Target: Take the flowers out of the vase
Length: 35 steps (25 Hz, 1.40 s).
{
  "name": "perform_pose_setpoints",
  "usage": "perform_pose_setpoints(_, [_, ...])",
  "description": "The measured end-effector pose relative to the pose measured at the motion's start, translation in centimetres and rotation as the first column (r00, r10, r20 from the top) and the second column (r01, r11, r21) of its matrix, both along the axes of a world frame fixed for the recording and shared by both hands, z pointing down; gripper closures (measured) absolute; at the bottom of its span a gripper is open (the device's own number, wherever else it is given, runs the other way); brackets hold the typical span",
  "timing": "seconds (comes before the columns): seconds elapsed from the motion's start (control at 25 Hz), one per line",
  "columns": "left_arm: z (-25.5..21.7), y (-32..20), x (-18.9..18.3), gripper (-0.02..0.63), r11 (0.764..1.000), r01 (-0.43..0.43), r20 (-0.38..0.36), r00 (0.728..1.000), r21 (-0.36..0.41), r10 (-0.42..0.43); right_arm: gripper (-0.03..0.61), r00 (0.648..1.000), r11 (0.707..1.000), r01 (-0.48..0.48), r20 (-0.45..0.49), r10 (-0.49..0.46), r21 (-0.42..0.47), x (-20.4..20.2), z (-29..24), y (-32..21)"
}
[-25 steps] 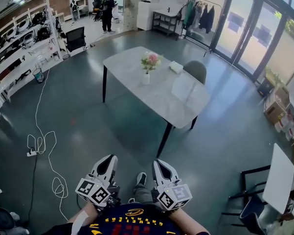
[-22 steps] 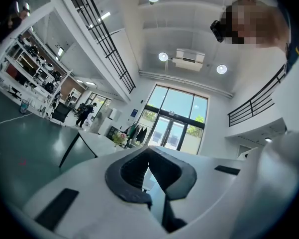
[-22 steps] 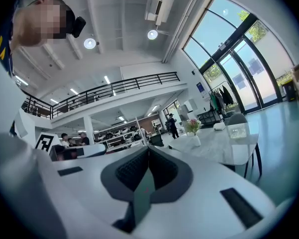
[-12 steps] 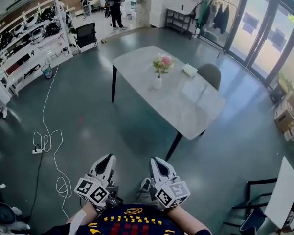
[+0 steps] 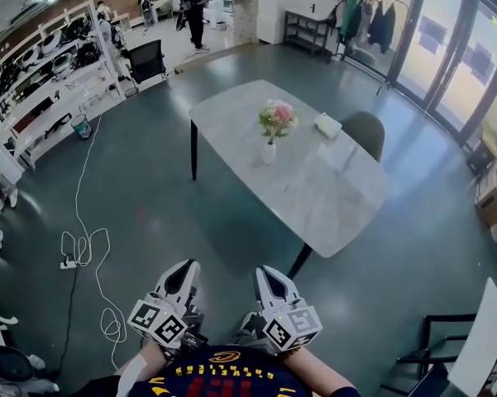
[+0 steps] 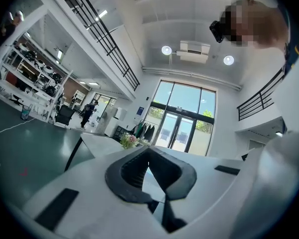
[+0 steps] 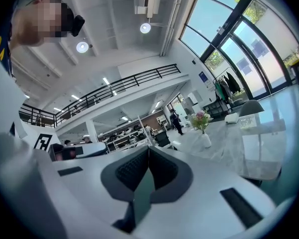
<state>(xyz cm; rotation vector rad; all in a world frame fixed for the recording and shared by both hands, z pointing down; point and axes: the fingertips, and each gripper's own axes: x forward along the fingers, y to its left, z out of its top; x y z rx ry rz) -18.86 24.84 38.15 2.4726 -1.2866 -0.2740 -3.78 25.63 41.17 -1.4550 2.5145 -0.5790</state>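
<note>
A small white vase (image 5: 269,153) with pink and white flowers (image 5: 278,120) stands near the middle of a long grey table (image 5: 331,205) across the floor. The flowers (image 6: 129,141) show small and far off in the left gripper view, and flowers (image 7: 201,118) and vase (image 7: 206,141) likewise in the right gripper view. My left gripper (image 5: 184,270) and right gripper (image 5: 265,273) are held close to my body at the bottom of the head view, side by side, far from the table. Both have their jaws together and hold nothing.
A grey chair (image 5: 366,131) stands at the table's far side and a white box (image 5: 327,126) lies on the table. White shelving (image 5: 41,81) runs along the left wall. A white cable (image 5: 87,246) trails over the floor at left. A person (image 5: 196,11) stands far back.
The table and vase have come nearer and shifted right in the head view as I move across the floor. Both grippers stay shut in the same pose.
</note>
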Motion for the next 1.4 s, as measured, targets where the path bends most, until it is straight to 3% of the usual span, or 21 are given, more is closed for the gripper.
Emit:
perform_pose_setpoints(0.24, [-1.1,-3.7,0.2,0.611,0.999,0.051,0.006,0.999,0.013,-0.051,0.571,0.999,0.999,0.034,0.025,-0.034,0.014,0.3,-0.4,-4.6])
perform_pose_setpoints(0.64, [-1.1,-5.6,1.5,0.611,0.998,0.068,0.023,0.997,0.011,-0.069,0.571,0.998,0.999,0.036,0.059,-0.036,0.012,2.0,-0.1,-6.9])
perform_pose_setpoints(1.04, [-0.1,-11.0,3.5,0.611,1.0,-0.015,0.028,0.999,0.013,0.015,0.571,0.996,0.999,-0.054,0.067,0.054,-0.003,4.1,0.7,-10.8])
perform_pose_setpoints(1.4, [-0.3,-20.0,5.2,0.611,0.994,-0.108,0.013,0.994,0.012,0.108,0.571,0.984,0.986,-0.164,0.062,0.165,-0.02,6.1,0.8,-18.2])
